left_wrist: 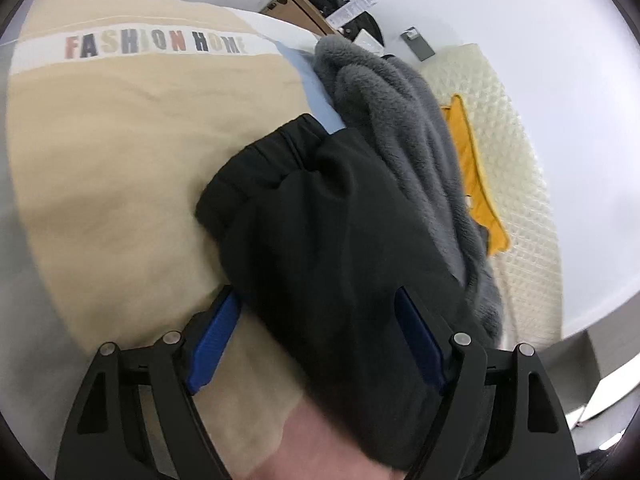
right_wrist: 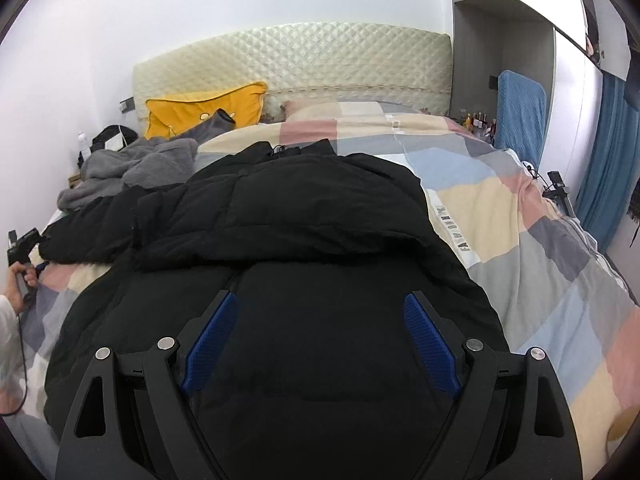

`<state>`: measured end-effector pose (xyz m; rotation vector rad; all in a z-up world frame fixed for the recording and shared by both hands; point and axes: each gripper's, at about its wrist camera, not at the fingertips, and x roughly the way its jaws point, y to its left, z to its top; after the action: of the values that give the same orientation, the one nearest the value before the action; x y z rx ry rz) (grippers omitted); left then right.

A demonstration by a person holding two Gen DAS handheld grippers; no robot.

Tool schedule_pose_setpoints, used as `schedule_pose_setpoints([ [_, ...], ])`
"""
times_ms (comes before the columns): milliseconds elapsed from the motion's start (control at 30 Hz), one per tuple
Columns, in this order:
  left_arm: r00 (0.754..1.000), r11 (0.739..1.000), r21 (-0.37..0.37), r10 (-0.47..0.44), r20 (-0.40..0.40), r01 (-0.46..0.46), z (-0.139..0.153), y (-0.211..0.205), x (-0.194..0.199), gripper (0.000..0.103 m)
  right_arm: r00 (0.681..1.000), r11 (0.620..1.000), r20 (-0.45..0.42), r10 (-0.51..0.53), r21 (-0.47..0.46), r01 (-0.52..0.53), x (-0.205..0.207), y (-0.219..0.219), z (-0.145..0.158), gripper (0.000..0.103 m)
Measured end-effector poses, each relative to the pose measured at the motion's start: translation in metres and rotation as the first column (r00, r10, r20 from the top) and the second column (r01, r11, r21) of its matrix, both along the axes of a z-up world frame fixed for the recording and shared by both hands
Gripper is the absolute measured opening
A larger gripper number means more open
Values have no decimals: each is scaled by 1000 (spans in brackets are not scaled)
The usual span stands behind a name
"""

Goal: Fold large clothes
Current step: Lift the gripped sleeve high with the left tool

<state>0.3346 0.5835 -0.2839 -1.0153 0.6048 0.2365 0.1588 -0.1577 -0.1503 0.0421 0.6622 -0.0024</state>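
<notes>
A: Where is the puffy black padded jacket (right_wrist: 304, 216) laid?

B: Flat across the patchwork quilt (right_wrist: 520, 216), sleeve by the left edge.

A: And the tongs?

B: The left gripper (left_wrist: 320, 332) is spread around the cuff (unpinched); the right gripper (right_wrist: 316, 328) is held wide, empty, above the hem.

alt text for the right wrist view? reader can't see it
A black padded jacket lies spread on a patchwork duvet, with the open right gripper poised over its near end, nothing held. Behind it lie a grey fleece garment, a yellow pillow and a quilted cream headboard.
</notes>
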Motion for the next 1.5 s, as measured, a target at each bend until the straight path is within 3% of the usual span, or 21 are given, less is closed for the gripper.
schedule_pose_setpoints([
  [100, 999, 998, 56, 18, -39, -15, 7, -7, 9, 70, 1000, 1000, -17, -10, 13, 10, 3, -1, -2, 85],
  [167, 998, 998, 63, 28, -63, -24, 8, -8, 11, 41, 1000, 1000, -25, -18, 11, 18, 0, -5, -5, 85],
  [200, 997, 998, 52, 34, -72, -30, 9, -9, 11, 35, 999, 1000, -41, -26, 1, 26, -2, -7, -8, 85],
  [267, 995, 996, 62, 64, -75, -59, 19, -13, 5, 16, 998, 1000, -61, -31, 1, 31, -5, -9, -11, 85],
  [367, 995, 989, 123, 87, -53, -80, 46, -20, 0, 7, 999, 1000, -34, -25, 14, 26, -11, -13, -4, 85],
  [567, 988, 973, 171, 153, 36, -157, 118, -28, -29, 3, 1000, 999, 8, 1, 34, -1, -22, -18, 8, 85],
  [767, 993, 949, 293, 106, 60, -119, 191, -61, -35, 3, 999, 996, 14, 49, 73, -49, -36, -33, 19, 85],
  [900, 983, 911, 387, 81, 167, -141, 239, -98, -49, 3, 996, 996, 51, 77, 38, -79, -45, -36, 25, 89],
  [967, 979, 906, 399, 66, 193, -140, 256, -112, -52, 3, 995, 995, 50, 90, 43, -92, -44, -40, 24, 89],
  [1267, 979, 851, 516, -11, 202, -97, 324, -191, -46, 3, 982, 982, 40, 187, 18, -188, -38, -54, 25, 96],
  [1500, 982, 773, 635, -113, 150, -8, 349, -272, -38, 3, 983, 986, 86, 165, 19, -167, -43, -79, 32, 97],
])
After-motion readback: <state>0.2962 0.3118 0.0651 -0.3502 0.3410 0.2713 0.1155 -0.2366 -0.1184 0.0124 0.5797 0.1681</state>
